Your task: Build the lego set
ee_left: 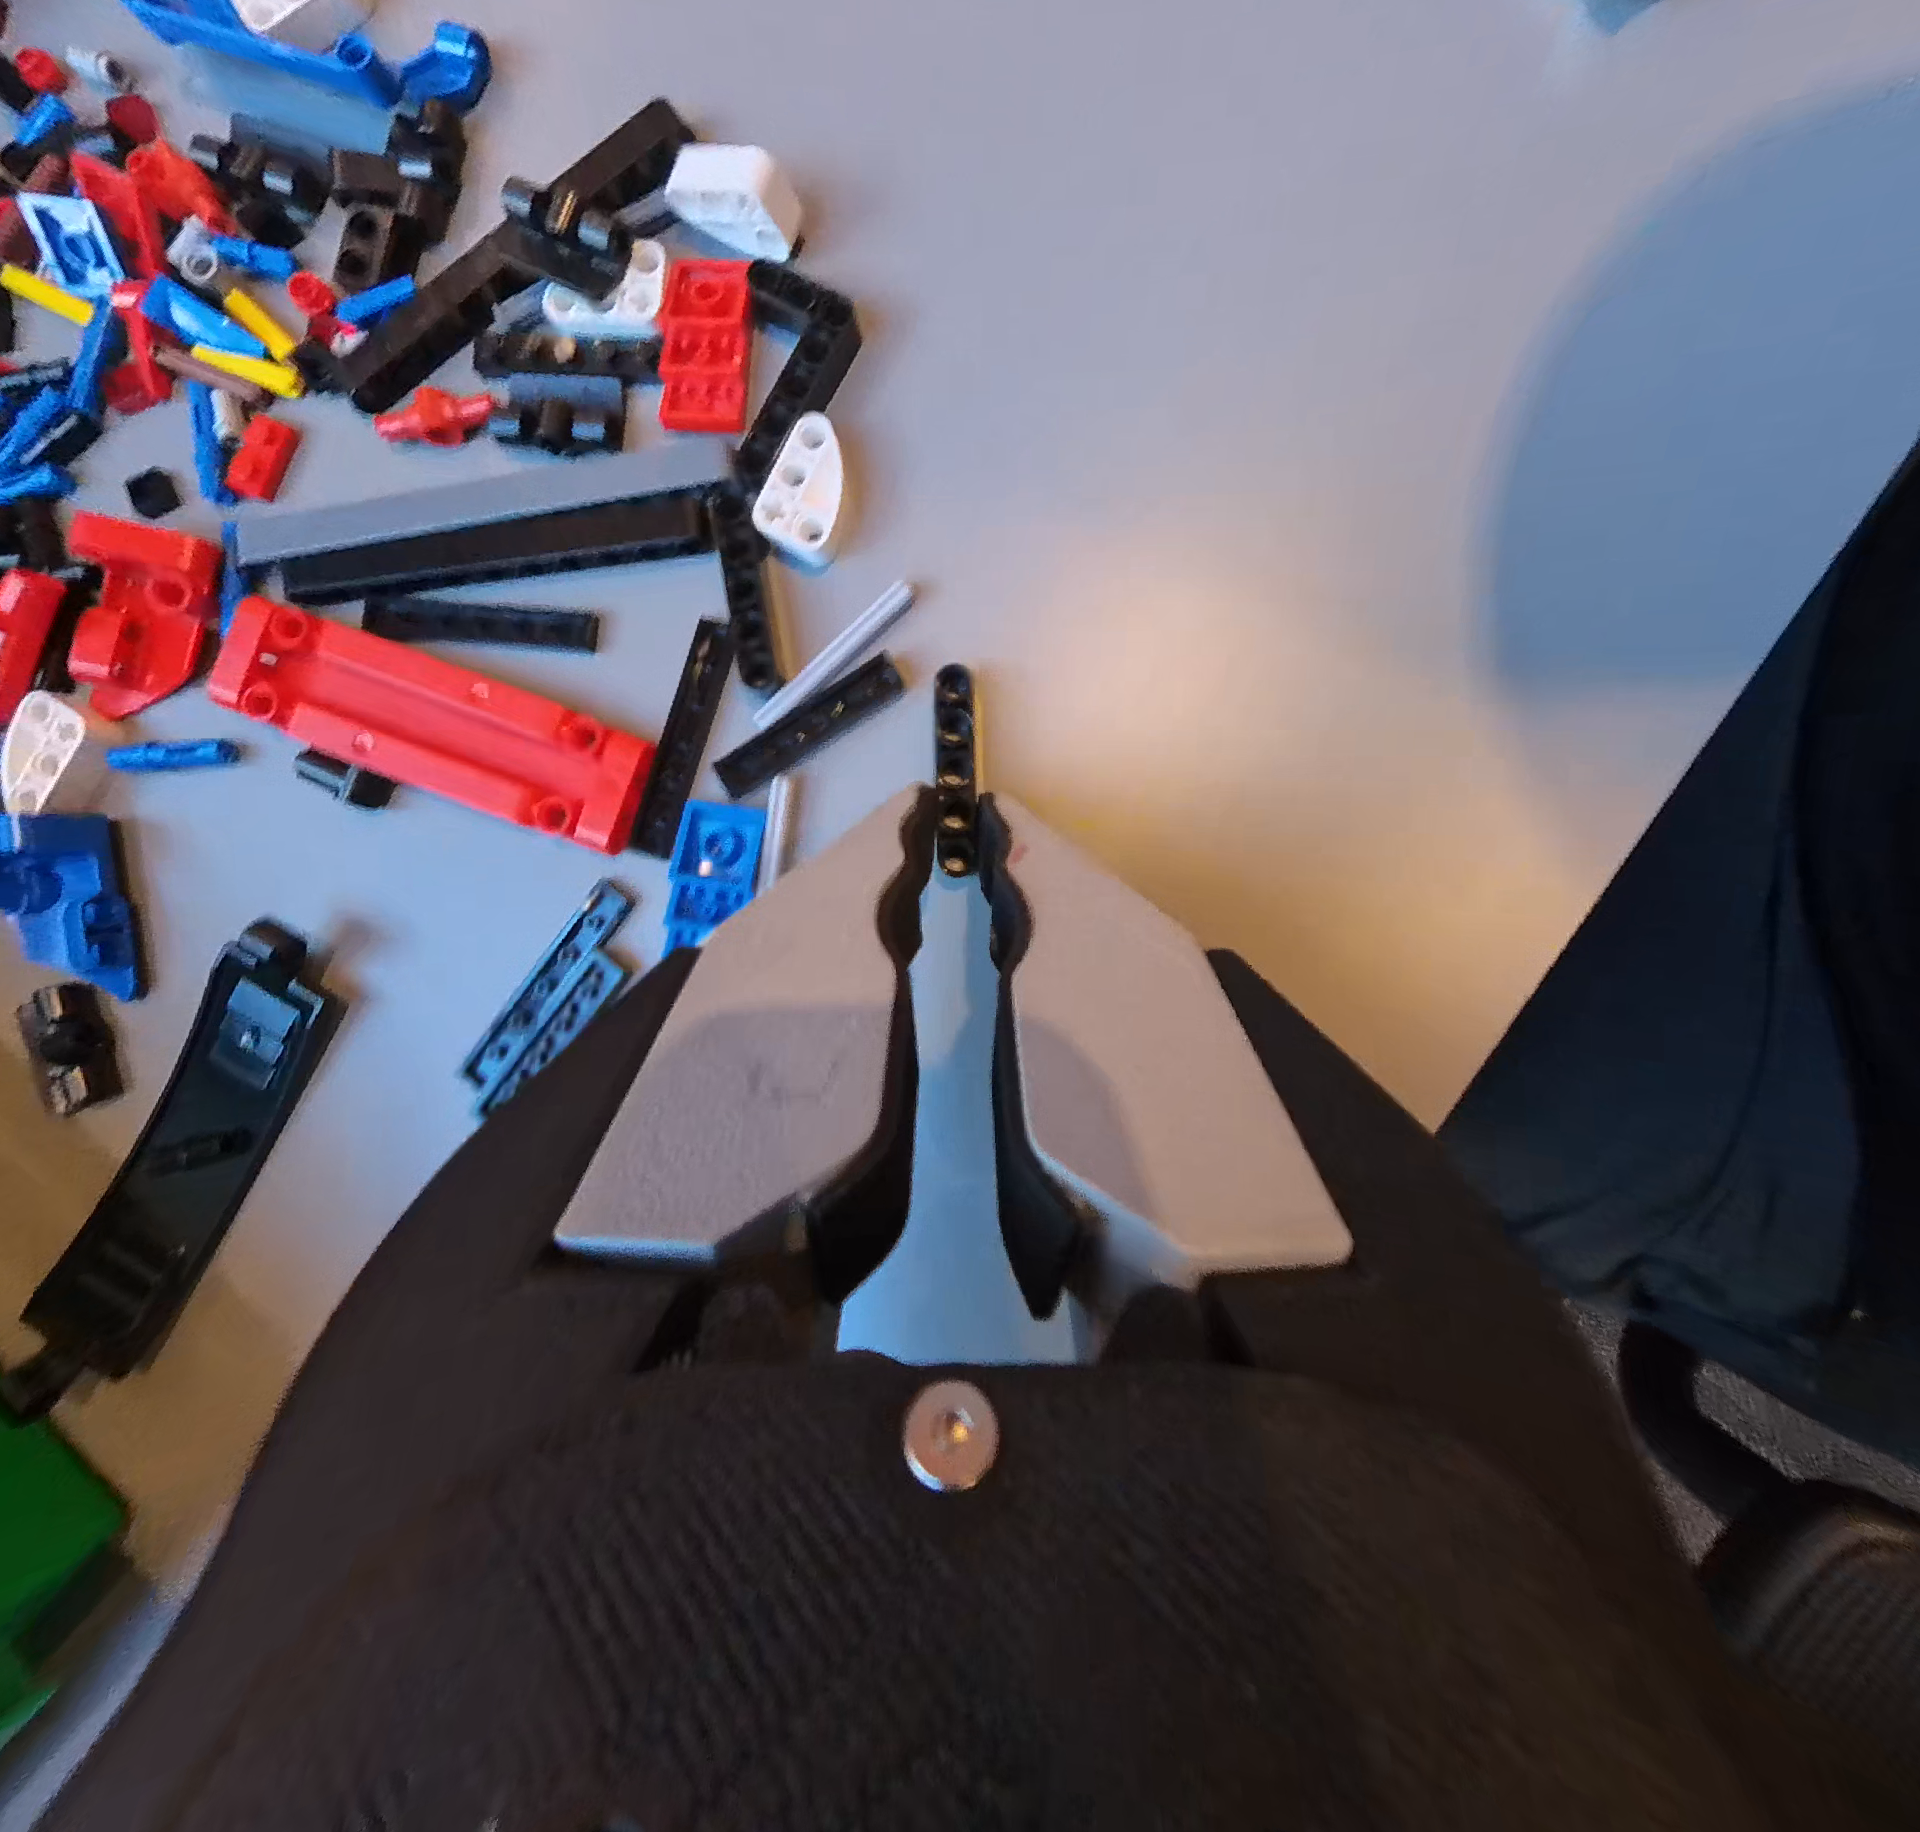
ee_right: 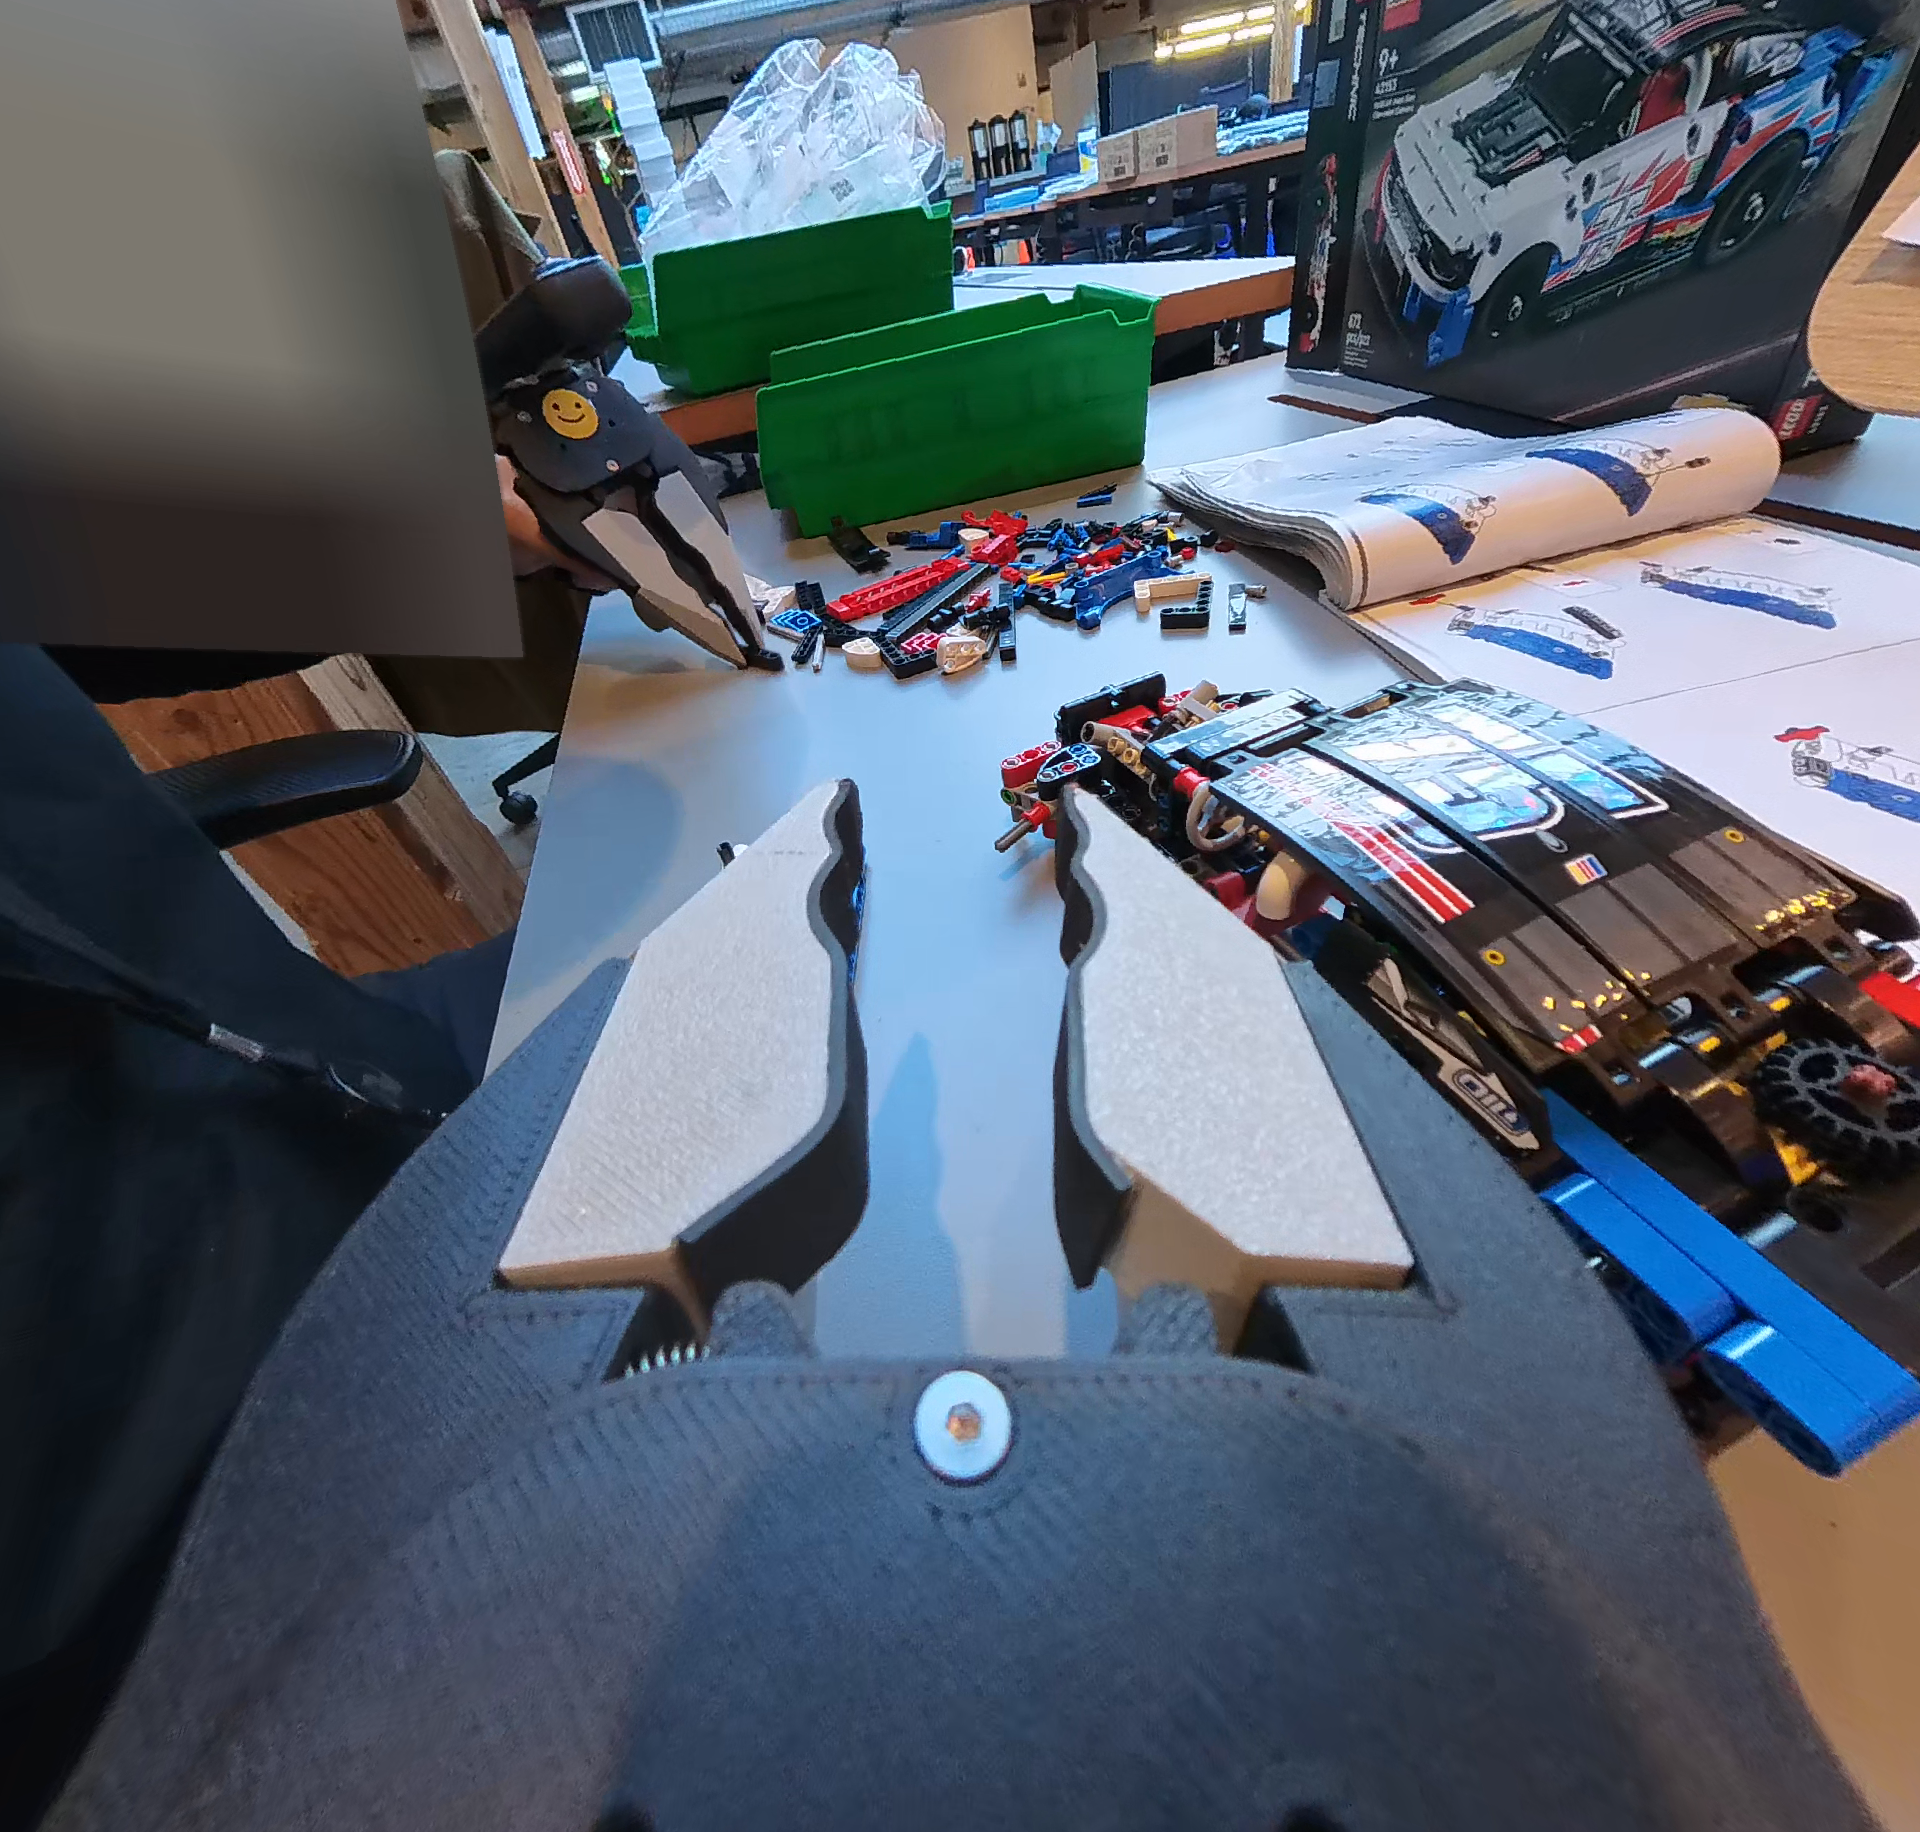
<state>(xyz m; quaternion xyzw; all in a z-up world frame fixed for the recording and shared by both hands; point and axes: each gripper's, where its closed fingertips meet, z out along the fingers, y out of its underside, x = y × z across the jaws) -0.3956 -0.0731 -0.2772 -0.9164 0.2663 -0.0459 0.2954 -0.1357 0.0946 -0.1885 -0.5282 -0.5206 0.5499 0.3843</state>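
The left claw point(ee_left: 958, 826) is pinched nearly closed on a thin black holed beam point(ee_left: 954, 743), whose far end sticks out past the tips, low over the grey table point(ee_left: 1195, 328). In the right wrist view this same left claw point(ee_right: 750, 652) slants steeply downward with its tips at the near-left fringe of the loose piece pile point(ee_right: 997, 587), a hand behind it only partly visible. In the left wrist view the pile point(ee_left: 416, 432) spreads to the left of the claw: black beams, a long red panel point(ee_left: 426, 722), blue and white bits. To the right of the claw the table is bare up to its edge, where dark clothing shows.

The right claw point(ee_right: 961, 826) gapes wide with nothing between its jaws, held level just above the table, well nearer than the pile. Its right finger sits just beside the nose of the part-built car point(ee_right: 1507, 909); whether they touch is unclear. Bare table lies between the claw and the pile. Beyond the pile stand two green bins point(ee_right: 956, 421); right of it lies the open instruction booklet point(ee_right: 1558, 577), with the set box point(ee_right: 1600, 151) behind.
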